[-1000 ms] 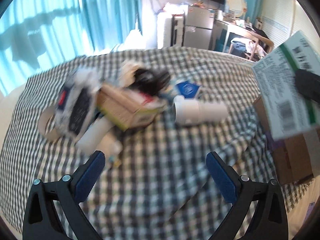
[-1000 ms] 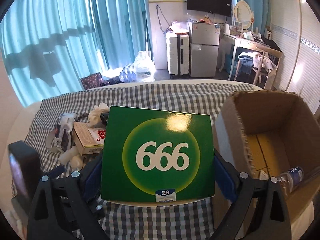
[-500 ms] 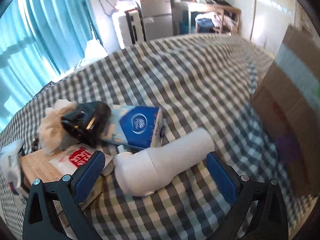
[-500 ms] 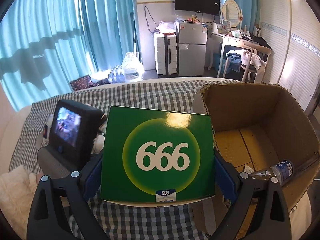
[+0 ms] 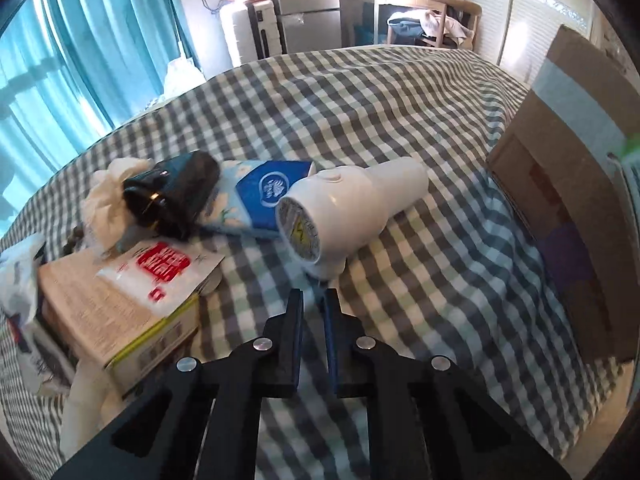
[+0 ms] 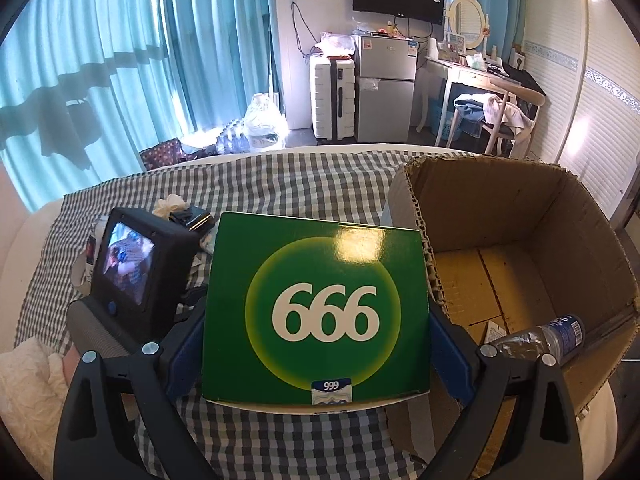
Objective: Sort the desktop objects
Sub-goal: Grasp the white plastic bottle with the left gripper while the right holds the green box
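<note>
A white hair-dryer-like device (image 5: 360,204) lies on the checked cloth (image 5: 420,92), its short handle stub just beyond the tips of my left gripper (image 5: 313,300). That gripper is shut, and I see nothing between its fingers. Behind the device lie a blue tissue pack (image 5: 268,192) and a black object (image 5: 176,192). My right gripper (image 6: 318,344) is shut on a green box marked 666 (image 6: 320,312), held above the cloth just left of an open cardboard box (image 6: 500,208).
A brown carton with a red-lettered packet on it (image 5: 100,312) lies left of the left gripper. The cardboard box (image 5: 568,208) stands at the right edge and holds a crushed plastic bottle (image 6: 540,336). The left gripper's camera unit (image 6: 132,268) is at the green box's left.
My left gripper went from wide open to shut and came lower and closer to the white device. The right gripper kept hold of the green box and stayed about where it was.
</note>
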Available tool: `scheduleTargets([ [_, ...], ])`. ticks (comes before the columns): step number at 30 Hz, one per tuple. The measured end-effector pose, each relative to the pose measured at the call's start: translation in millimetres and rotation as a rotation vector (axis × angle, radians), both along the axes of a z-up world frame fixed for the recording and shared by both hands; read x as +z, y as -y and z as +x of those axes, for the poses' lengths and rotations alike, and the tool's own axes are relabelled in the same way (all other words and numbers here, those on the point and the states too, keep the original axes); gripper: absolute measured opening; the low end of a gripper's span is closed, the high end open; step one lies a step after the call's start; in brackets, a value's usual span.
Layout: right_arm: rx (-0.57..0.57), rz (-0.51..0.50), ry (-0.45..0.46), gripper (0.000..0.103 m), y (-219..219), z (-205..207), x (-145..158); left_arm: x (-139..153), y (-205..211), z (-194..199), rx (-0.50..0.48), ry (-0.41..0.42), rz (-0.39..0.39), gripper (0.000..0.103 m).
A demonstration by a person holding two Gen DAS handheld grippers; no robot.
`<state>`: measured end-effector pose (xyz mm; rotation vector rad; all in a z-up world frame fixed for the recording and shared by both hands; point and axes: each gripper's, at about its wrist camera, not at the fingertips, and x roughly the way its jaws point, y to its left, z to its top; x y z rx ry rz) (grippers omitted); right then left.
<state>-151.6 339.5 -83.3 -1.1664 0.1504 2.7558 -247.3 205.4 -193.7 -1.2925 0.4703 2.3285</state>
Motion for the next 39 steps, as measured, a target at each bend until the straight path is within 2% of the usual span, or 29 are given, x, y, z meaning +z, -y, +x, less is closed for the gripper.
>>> scheduleTargets([
  [7, 0.0, -0.04, -0.026, 0.096, 1, 17, 12, 27, 35, 29, 0.007, 0.012, 0.127, 0.01],
  [11, 0.003, -0.051, -0.032, 0.096, 2, 21, 14, 34, 42, 35, 0.004, 0.01, 0.134, 0.013],
  [13, 0.005, -0.056, -0.032, 0.096, 2, 20, 15, 34, 41, 36, 0.009, -0.02, 0.124, 0.029],
  [14, 0.005, -0.06, -0.033, 0.096, 2, 20, 15, 33, 41, 35, 0.016, -0.028, 0.12, 0.054],
  [15, 0.006, -0.063, -0.034, 0.096, 2, 20, 15, 33, 39, 31, 0.021, -0.029, 0.121, 0.072],
  [25, -0.011, -0.094, -0.022, 0.096, -18, 8, 7, 20, -12, -25, -0.021, 0.019, 0.222, 0.074],
  [27, -0.009, -0.107, -0.032, 0.096, -20, 6, 6, 16, -21, -38, -0.022, 0.038, 0.238, 0.083],
  [28, -0.01, -0.113, -0.036, 0.096, -21, 5, 6, 15, -26, -45, -0.037, 0.053, 0.252, 0.083],
  [30, -0.007, -0.125, -0.029, 0.096, -21, 1, 2, 9, -36, -55, -0.072, 0.07, 0.234, 0.083],
  [33, -0.006, -0.114, -0.025, 0.096, -18, -2, 1, 2, -50, -61, -0.1, 0.013, 0.126, 0.083],
  [34, -0.007, -0.11, -0.022, 0.096, -17, -3, 0, 3, -53, -61, -0.107, 0.014, 0.125, 0.083],
  [35, -0.007, -0.11, -0.022, 0.096, -16, -3, 0, 4, -55, -61, -0.115, 0.017, 0.137, 0.078],
  [36, -0.008, -0.112, -0.022, 0.096, -17, -2, 1, 5, -56, -60, -0.121, 0.014, 0.149, 0.067],
  [38, -0.009, -0.119, -0.023, 0.096, -17, -2, 1, 8, -57, -57, -0.13, 0.026, 0.18, 0.059],
  [39, -0.011, -0.12, -0.022, 0.096, -18, -1, 1, 9, -57, -54, -0.129, 0.021, 0.18, 0.059],
])
